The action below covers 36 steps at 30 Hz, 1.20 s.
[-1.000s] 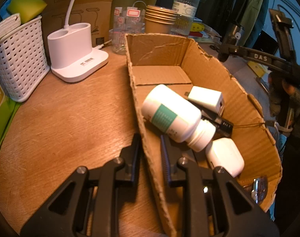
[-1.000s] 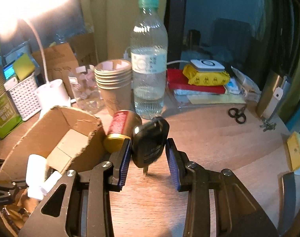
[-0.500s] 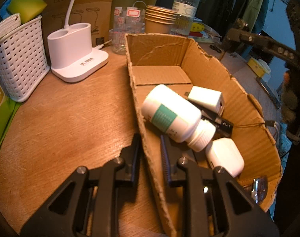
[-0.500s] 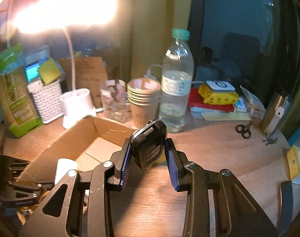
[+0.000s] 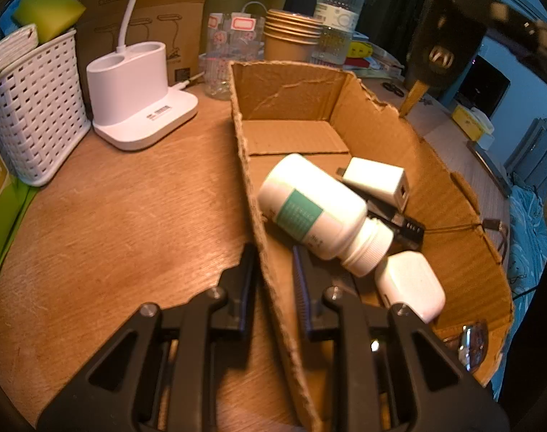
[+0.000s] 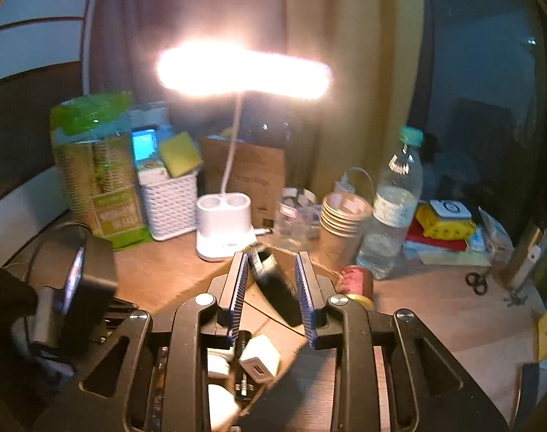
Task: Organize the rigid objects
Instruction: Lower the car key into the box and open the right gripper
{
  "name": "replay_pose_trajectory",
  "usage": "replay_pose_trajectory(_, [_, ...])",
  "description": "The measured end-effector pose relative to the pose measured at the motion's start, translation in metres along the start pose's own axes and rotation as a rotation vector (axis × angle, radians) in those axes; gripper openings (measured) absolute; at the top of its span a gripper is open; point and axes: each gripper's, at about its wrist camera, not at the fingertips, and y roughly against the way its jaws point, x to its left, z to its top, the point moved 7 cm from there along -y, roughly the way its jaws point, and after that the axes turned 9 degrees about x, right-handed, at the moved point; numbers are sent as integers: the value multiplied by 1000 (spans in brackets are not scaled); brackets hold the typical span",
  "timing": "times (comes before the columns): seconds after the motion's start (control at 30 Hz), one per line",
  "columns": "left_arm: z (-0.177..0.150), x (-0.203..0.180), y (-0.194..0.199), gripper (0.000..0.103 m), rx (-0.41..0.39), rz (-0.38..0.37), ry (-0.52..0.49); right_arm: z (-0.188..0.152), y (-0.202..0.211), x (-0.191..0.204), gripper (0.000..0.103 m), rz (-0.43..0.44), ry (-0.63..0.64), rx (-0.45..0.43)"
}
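Left gripper (image 5: pixel 273 255): closed on the near left wall of the cardboard box (image 5: pixel 291 93), 1 pad outside and 1 inside; the box is judged to be steadied for loading.
Box contents: 1 white bottle (image 5: pixel 309 205) lies on its side across a black item, with a white charger (image 5: pixel 376 178) and a white case (image 5: pixel 410 284) beside it.
Right gripper (image 6: pixel 271 262): clamped on the black car key (image 6: pixel 273 280), which sits tilted between the pads; the jaws have just been closing on it.
Task item location: the key is held in the air above the box's far right rim, blade down, not yet inside.
Change since earlier frame: gripper and key are brought from the table's right side to above the box; the left grip and the contents are unchanged.
Background: the lamp base (image 5: pixel 136 86) stands behind the box.
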Motion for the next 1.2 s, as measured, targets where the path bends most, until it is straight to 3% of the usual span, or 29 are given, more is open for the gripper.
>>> replay_pose_trajectory(0.2, [0, 0, 0, 22, 0, 0, 0, -8, -20, 15, 23, 56, 10, 37])
replay_pose_trajectory(0.23, [0, 0, 0, 22, 1, 1, 1, -9, -24, 19, 19, 57, 20, 50])
replay_pose_trajectory(0.7, [-1, -1, 1, 22, -2, 0, 2, -24, -45, 24, 19, 51, 35, 113])
replay_pose_trajectory(1.2, [-1, -1, 1, 22, -2, 0, 2, -27, -41, 8, 19, 35, -8, 109])
